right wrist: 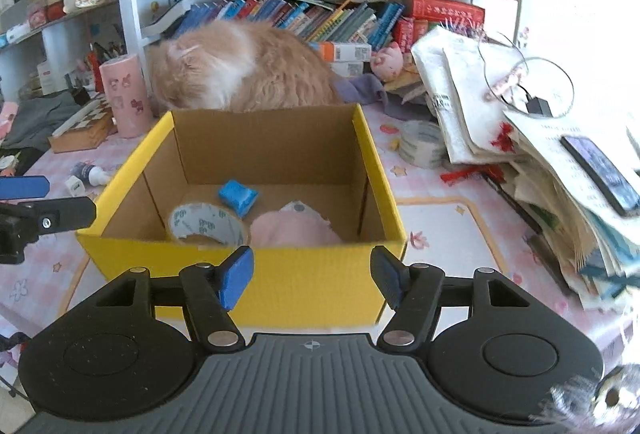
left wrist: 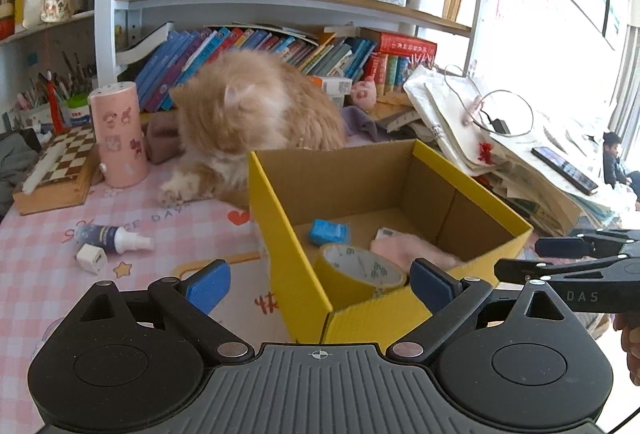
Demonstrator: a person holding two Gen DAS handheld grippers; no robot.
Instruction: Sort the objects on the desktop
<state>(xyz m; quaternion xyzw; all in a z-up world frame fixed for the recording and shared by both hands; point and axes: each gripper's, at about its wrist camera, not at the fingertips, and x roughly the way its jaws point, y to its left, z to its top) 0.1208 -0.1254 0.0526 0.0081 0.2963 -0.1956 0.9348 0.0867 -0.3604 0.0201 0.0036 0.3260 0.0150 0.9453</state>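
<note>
A yellow cardboard box point(left wrist: 280, 234) point(right wrist: 160, 254) stands open on the pink checked tablecloth. Inside lie a yellowish tape roll point(left wrist: 360, 270) point(right wrist: 204, 222), a small blue block point(left wrist: 328, 232) point(right wrist: 238, 196) and a pink fluffy item point(left wrist: 412, 250) point(right wrist: 292, 228). My left gripper point(left wrist: 320, 286) is open just before the box's near corner, holding nothing. My right gripper point(right wrist: 313, 277) is open in front of the box's front wall, with nothing between its blue pads. A small spray bottle point(left wrist: 116, 238) and a white cube charger point(left wrist: 91, 258) lie on the cloth left of the box.
An orange cat point(left wrist: 256, 122) sits right behind the box. A pink cylinder point(left wrist: 118, 134) and a chessboard point(left wrist: 60, 170) stand at the left. A clear tape roll point(right wrist: 422, 144), a red wrapper point(right wrist: 460, 176) and a sloping paper pile with a phone point(right wrist: 600, 170) lie to the right.
</note>
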